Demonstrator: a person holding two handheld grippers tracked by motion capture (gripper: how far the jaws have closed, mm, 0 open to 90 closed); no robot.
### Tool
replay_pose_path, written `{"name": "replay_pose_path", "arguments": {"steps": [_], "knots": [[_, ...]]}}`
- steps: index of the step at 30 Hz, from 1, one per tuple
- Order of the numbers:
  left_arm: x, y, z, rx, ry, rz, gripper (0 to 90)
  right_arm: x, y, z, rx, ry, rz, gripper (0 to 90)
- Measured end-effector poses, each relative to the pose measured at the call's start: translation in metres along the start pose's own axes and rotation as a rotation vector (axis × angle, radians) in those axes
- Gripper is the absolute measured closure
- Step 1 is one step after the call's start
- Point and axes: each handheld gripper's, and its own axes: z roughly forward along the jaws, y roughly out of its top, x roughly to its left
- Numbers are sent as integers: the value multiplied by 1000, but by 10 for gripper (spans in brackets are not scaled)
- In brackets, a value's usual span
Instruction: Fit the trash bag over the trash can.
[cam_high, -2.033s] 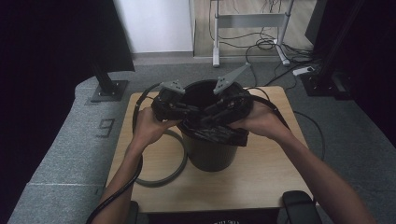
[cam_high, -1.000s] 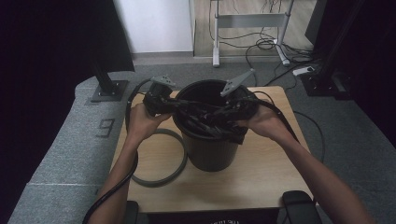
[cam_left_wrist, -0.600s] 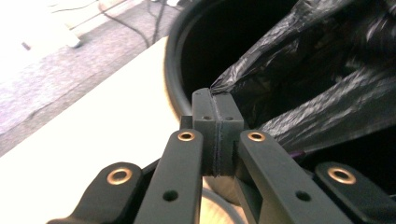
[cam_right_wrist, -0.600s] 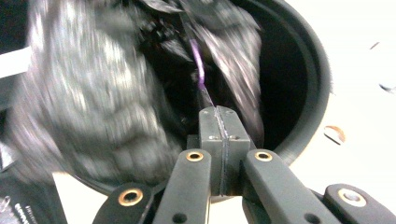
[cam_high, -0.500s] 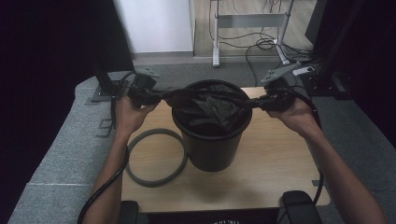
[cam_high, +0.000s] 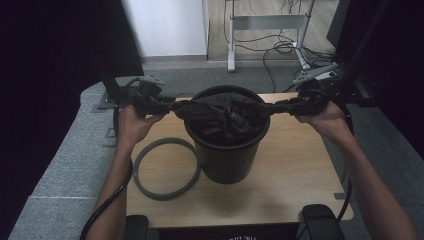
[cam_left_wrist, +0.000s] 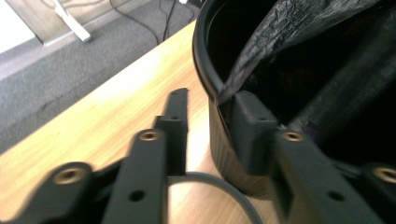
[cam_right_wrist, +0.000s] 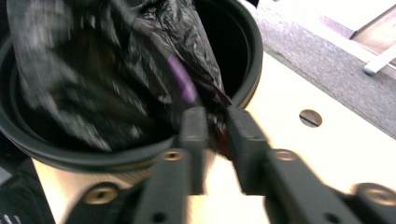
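High view: you stretch a black bin bag (cam_high: 225, 116) across the mouth of a black bin (cam_high: 226, 155) at frame center, one hand at each side. Your left gripper (cam_high: 159, 105), mid-left, and your right gripper (cam_high: 287, 106), mid-right, pull opposite edges of the film apart, apparently to open the bag so that it can line the bin. Most of the bag sags crumpled inside the rim.

Left gripper view shows the jaws standing apart, having just been opening: one jaw sits against the bin's rim where the bag's edge runs taut over it, the other hangs out over the wooden table (cam_left_wrist: 93, 121), and no pad presses the film.

Right gripper view shows the jaws, likewise just opening, closed on a twisted tail of the bag just outside the rim.

A grey ring (cam_high: 165, 169) lies flat on the table at lower left, touching the bin, likely waiting to clamp the liner.
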Motion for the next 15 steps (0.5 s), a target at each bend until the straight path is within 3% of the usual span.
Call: {"name": "replay_pose_path", "arguments": {"steps": [3,7,12,15], "knots": [[-1,4,0,-17,-30,10,481,2,9,-3,-25,-11,2,559],[-4,12,4,-8,-36,36,413,5,21,2,-42,-11,5,430],[-3,20,12,4,-10,26,399,8,33,17,-43,-22,17,341],[1,22,18,7,-8,3,429,8,33,32,6,-46,23,329]]}}
